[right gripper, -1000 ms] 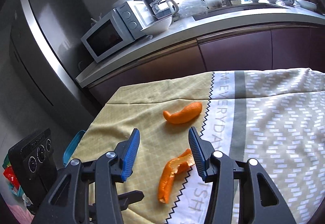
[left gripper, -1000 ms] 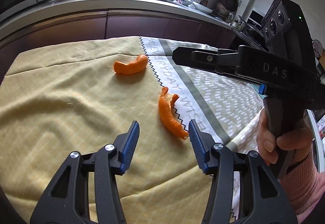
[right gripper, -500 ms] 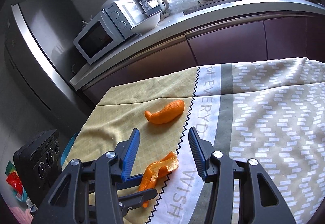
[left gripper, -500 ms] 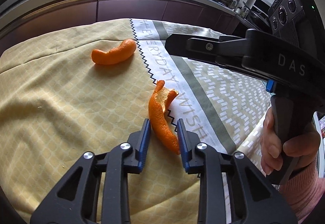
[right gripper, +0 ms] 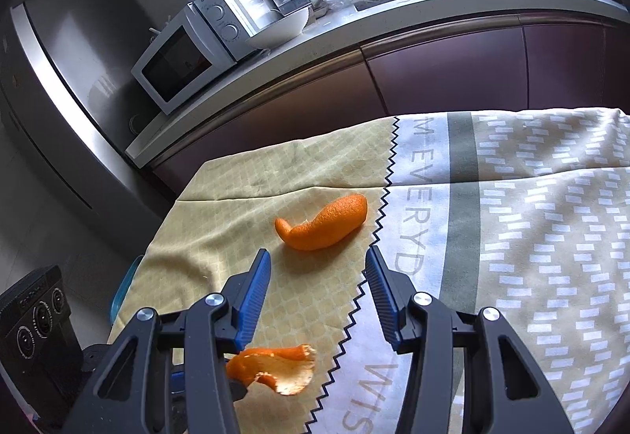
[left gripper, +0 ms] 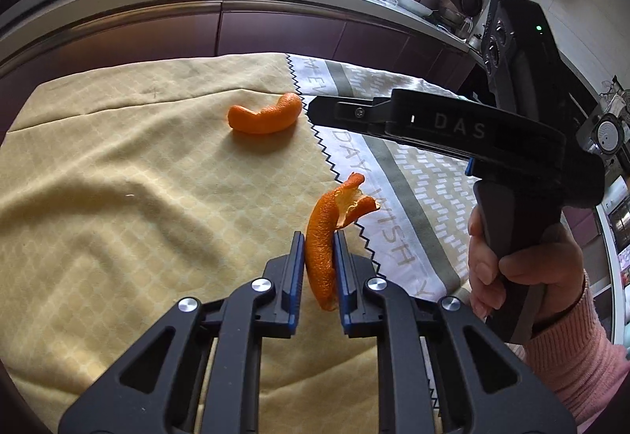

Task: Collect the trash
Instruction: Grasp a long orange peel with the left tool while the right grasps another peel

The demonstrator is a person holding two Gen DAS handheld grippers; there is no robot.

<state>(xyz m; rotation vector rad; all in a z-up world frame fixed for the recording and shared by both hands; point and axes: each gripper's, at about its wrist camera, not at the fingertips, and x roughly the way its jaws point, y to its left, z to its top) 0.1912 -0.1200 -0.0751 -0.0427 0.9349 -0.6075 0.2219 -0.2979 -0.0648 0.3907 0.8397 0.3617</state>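
My left gripper [left gripper: 319,242] is shut on a long curled orange peel [left gripper: 323,237], which stands up between its blue pads above the yellow part of the tablecloth; the same peel shows low in the right wrist view [right gripper: 275,365]. A second, curved orange peel [left gripper: 265,114] lies farther back on the cloth, also in the right wrist view [right gripper: 325,223]. My right gripper [right gripper: 318,272] is open and empty, hovering just short of that second peel; its side shows in the left wrist view [left gripper: 433,127].
The table wears a yellow and white-grey patterned cloth [right gripper: 531,237]. Behind it runs a kitchen counter with dark cabinets [right gripper: 433,71], a microwave [right gripper: 177,63] and a bowl [right gripper: 279,26]. A blue tray edge [right gripper: 124,286] sits off the table's left side.
My left gripper has closed on the near peel and lifted it off the cloth. My right gripper has moved forward toward the far peel, still open.
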